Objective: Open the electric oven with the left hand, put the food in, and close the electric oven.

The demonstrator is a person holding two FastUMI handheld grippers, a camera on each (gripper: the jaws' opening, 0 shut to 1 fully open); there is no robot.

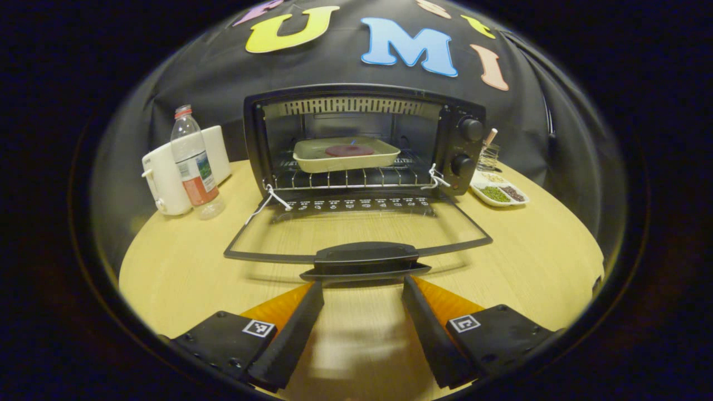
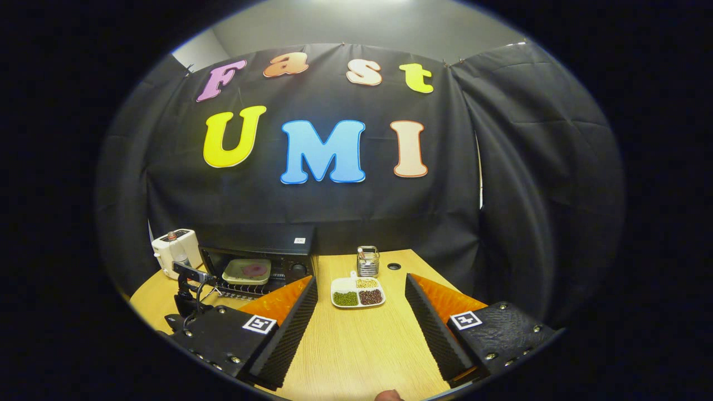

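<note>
The black electric oven [image 1: 362, 139] stands at the back of the table, its glass door [image 1: 356, 231] folded down flat toward me. On the oven rack sits a cream baking tray [image 1: 345, 153] with a round reddish piece of food [image 1: 349, 150] in it. My left gripper [image 1: 362, 287] is open, its fingertips just short of the door's black handle [image 1: 365, 259], touching nothing. In the right gripper view the oven [image 2: 259, 256] sits far left with the tray [image 2: 247, 271] inside. My right gripper [image 2: 361, 284] is open and holds nothing. The left gripper [image 2: 189, 289] shows in front of the oven.
Left of the oven stand a plastic water bottle [image 1: 192, 161] and a white appliance [image 1: 167, 172]. To its right lie a white divided dish of beans [image 1: 497, 192] [image 2: 357, 292] and a wire holder [image 2: 367, 260]. Bare wooden table [image 1: 529, 262] surrounds the door.
</note>
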